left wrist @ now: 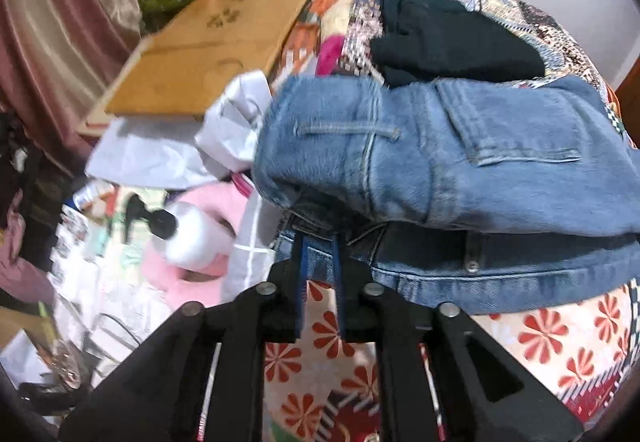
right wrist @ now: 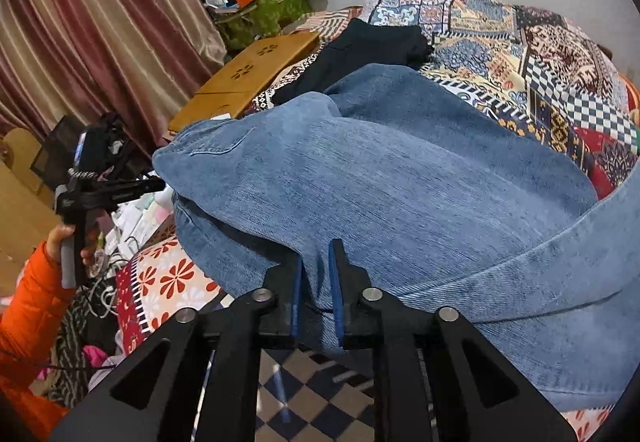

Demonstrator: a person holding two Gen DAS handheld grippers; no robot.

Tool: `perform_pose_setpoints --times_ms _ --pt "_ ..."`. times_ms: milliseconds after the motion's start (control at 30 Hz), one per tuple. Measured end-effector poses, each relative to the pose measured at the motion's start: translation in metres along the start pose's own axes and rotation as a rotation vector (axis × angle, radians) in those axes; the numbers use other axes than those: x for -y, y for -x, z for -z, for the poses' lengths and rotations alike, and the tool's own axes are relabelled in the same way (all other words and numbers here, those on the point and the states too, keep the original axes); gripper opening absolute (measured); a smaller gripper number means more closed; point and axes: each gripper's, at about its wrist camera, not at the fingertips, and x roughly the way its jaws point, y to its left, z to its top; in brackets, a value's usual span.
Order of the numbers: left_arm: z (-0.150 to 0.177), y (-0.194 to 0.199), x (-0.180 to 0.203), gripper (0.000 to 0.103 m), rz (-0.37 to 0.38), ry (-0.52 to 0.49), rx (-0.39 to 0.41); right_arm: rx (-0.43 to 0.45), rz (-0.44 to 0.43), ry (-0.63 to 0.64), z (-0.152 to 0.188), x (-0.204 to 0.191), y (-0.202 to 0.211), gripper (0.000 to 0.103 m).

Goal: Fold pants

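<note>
The blue jeans (right wrist: 400, 178) lie folded on the patchwork bed cover (right wrist: 540, 54). Both the left tongs (left wrist: 318, 238) and the right tongs (right wrist: 316, 254) pinch denim. A black garment (left wrist: 452, 42) lies just behind the jeans, a wooden board (left wrist: 208, 50) nearby.

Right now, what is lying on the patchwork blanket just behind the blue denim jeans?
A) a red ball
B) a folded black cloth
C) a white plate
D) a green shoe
B: a folded black cloth lies on the colourful patchwork blanket just past the blue denim jeans; no ball, shoe or plate shows there.
</note>
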Motion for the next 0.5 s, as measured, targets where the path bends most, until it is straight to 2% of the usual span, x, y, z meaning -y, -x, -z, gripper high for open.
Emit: perform_pose_setpoints --times_ms 67,100,133,167,200,300,367,500 --pt "-0.005 0.014 0.0 0.034 0.005 0.006 0.029 0.014 0.014 -0.004 -0.001 0.002 0.011 0.026" --pt "-0.008 0.019 0.001 0.041 0.011 0.012 0.044 0.026 0.028 -0.001 -0.002 0.003 0.015 0.036" --pt "-0.011 0.023 0.003 0.054 0.013 0.015 0.056 0.04 0.046 0.005 -0.002 0.003 0.02 0.046" --pt "-0.016 0.028 0.006 0.063 0.013 0.015 0.07 0.063 0.077 0.017 -0.002 0.005 0.027 0.051" --pt "-0.022 0.031 0.012 0.065 0.015 0.009 0.087 0.083 0.107 0.028 -0.003 0.006 0.033 0.057" --pt "-0.039 0.034 0.03 0.067 0.035 -0.009 0.105 0.126 0.209 0.05 -0.003 0.017 0.05 0.062" --pt "-0.053 0.033 0.048 0.071 0.061 -0.02 0.112 0.15 0.263 0.027 -0.003 0.032 0.062 0.063" --pt "-0.08 0.027 0.085 0.072 0.133 -0.029 0.111 0.18 0.358 -0.05 -0.002 0.068 0.084 0.063"
